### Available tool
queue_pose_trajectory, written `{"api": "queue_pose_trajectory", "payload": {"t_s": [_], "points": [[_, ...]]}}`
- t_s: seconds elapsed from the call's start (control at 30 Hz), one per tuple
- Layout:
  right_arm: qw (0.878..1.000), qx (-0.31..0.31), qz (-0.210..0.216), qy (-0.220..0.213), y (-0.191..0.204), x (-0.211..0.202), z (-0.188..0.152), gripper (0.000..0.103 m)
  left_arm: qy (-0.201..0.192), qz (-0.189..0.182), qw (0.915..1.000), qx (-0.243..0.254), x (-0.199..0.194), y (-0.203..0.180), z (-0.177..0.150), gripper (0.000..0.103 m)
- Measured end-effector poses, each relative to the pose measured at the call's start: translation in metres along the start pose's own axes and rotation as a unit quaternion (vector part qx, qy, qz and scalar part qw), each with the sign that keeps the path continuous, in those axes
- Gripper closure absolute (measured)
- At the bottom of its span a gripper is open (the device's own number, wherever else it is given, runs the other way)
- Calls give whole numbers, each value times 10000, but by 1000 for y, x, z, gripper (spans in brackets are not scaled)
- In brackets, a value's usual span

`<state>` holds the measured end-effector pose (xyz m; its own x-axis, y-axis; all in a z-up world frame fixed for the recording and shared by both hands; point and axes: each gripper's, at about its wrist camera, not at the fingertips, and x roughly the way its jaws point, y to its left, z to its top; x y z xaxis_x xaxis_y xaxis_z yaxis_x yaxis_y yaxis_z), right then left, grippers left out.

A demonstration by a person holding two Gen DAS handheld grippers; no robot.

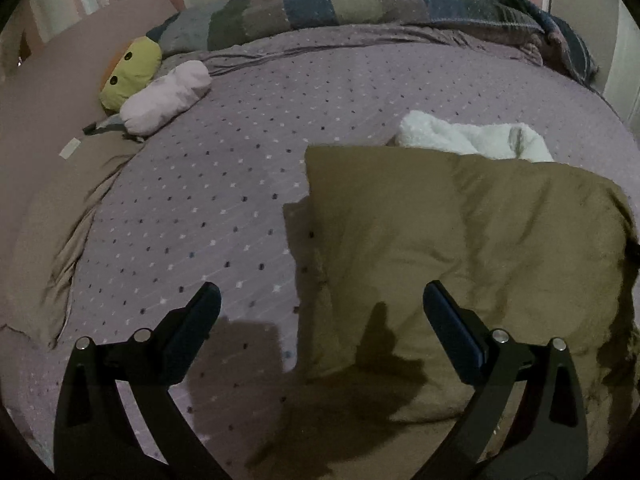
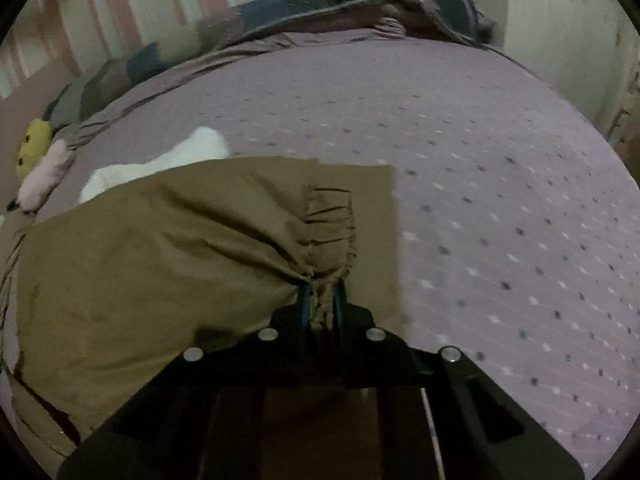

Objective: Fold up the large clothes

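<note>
The olive-brown garment (image 2: 160, 264) lies spread on the bed (image 2: 500, 160), partly over a white fluffy cloth (image 1: 472, 138). The right gripper (image 2: 322, 300) has its fingers pinched tight on a gathered bunch of the garment's edge. The left gripper (image 1: 320, 308) hovers above the garment's near-left corner, fingers spread wide, holding nothing

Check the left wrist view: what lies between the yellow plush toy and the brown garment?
Only bare dotted purple bedsheet between the yellow plush toy and the brown garment; a pink plush lies against the toy.
</note>
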<state>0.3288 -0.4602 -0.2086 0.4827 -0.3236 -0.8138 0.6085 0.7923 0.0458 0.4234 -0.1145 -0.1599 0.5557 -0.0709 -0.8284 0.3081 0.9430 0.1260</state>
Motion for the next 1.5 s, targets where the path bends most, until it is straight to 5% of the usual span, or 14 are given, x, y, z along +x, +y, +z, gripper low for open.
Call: {"api": "queue_pose_trajectory", "payload": {"t_s": [0.13,0.37,0.53,0.63,1.03,1.27,1.5], "points": [[9991,250,220,263,-23,8,-9,84,315,-147,9993,108,31,-26,-4,3],[9971,-283,-571,-421,-12,-37,-19,36,436,81,9986,286,59,-37,-7,3],[9976,-456,-181,-480,4,-43,-37,34,242,99,9994,243,28,-21,-16,3],[9962,-423,162,-744,3,-68,-57,24,-130,105,9995,264,-12,-10,-38,3],[9779,-414,582,-1964,-7,-245,-163,13,-648,-5,9974,307,-156,28,-181,3],[9780,-250,449,-2019,-32,-297,-214,5,-507,-14,9987,36,-194,62,-247,3],[9812,-208,92,-1916,-45,-322,-250,5,-714,-19,9970,-282,-224,73,-270,3]]}}
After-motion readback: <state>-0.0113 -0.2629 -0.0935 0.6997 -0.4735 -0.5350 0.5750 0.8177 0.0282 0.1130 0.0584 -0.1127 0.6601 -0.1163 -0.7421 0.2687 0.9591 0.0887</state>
